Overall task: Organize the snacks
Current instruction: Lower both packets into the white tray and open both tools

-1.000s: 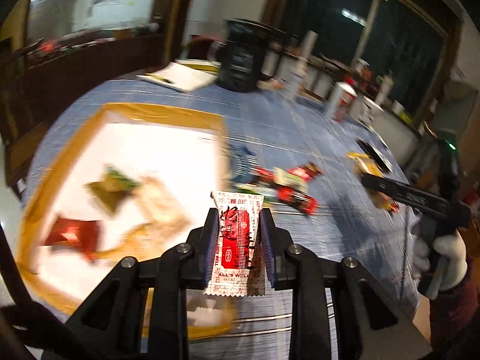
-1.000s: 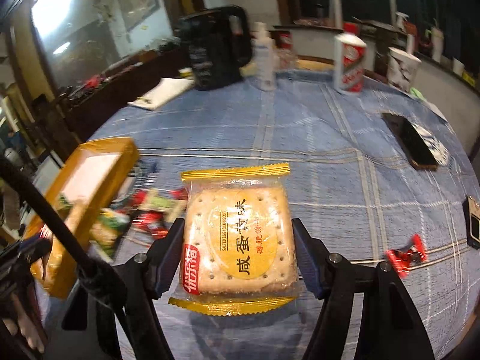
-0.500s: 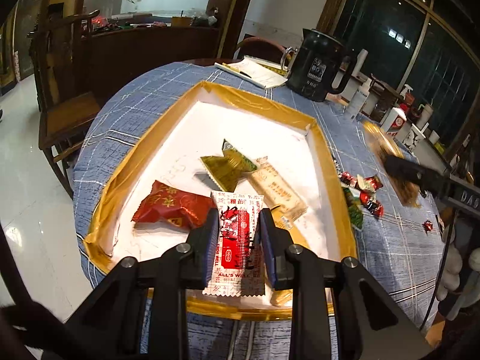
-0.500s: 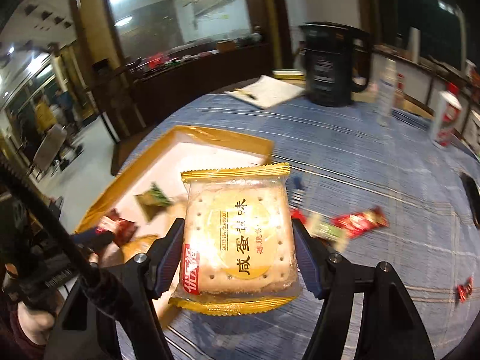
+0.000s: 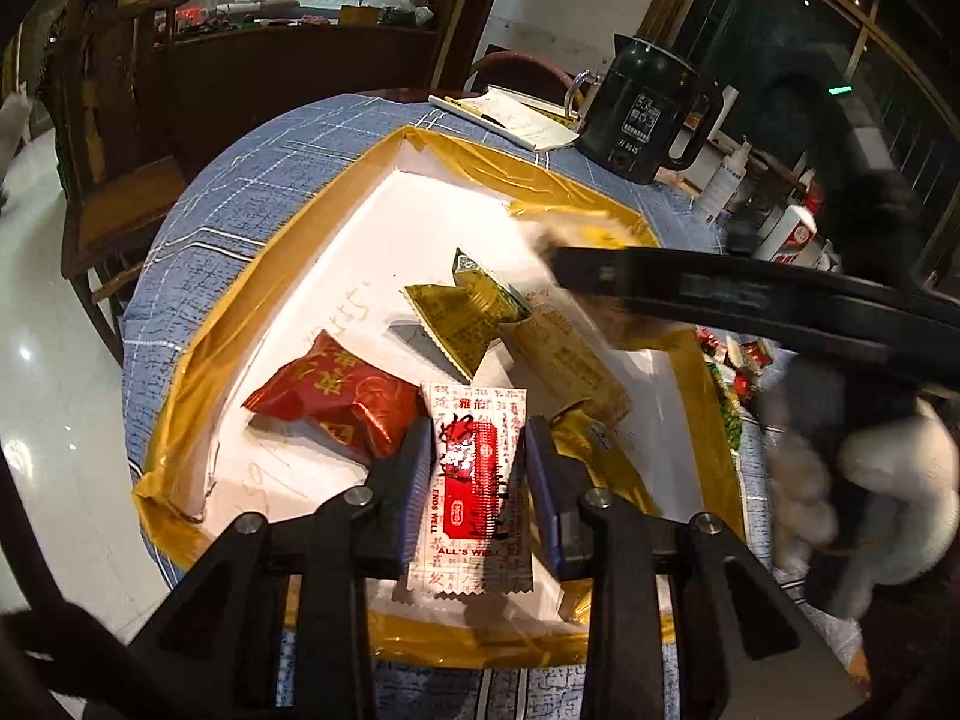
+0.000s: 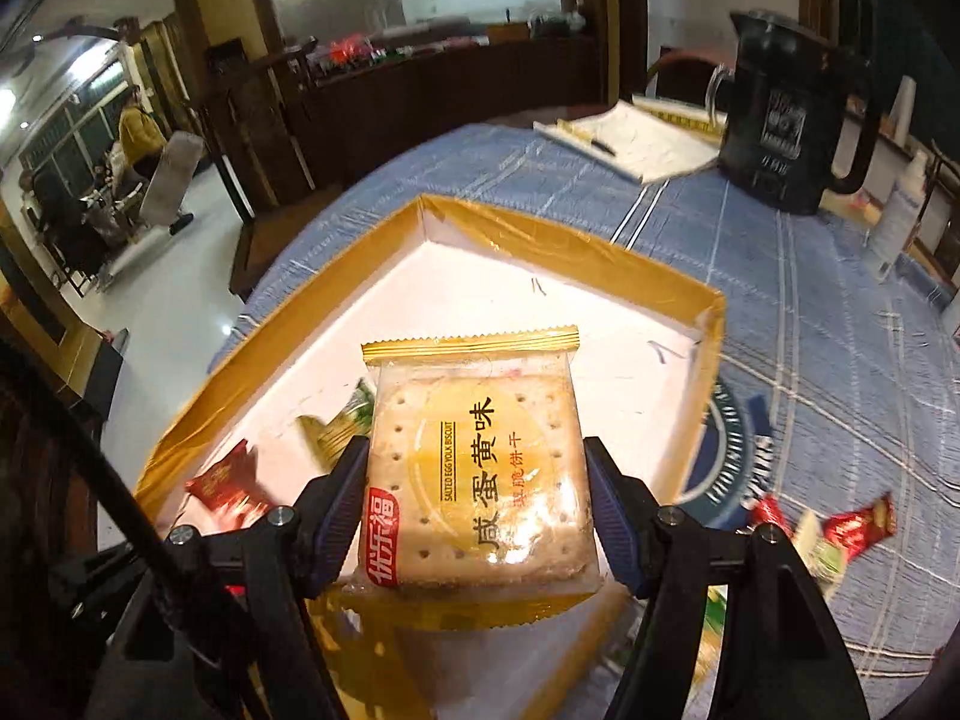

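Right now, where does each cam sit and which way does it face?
Left wrist: on the left gripper, angled down into the gold tray; shows its fingers around a white-red sachet, jaws just opening, plus the gloved hand.
Right wrist: on the right gripper, angled down over the tray; its fingers clamp a biscuit pack.
Shared: tray, red packet, black kettle, notepad.

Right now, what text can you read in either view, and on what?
"ALL'S WELL ENDS WELL": white-and-red sachet between the left tool's pads.
"SALTED EGG YOLK BISCUIT", plus "咸蛋黄味": biscuit pack in the right tool.
Kettle label, red packet, gold packets, round tablecloth logo: too blurred or small.
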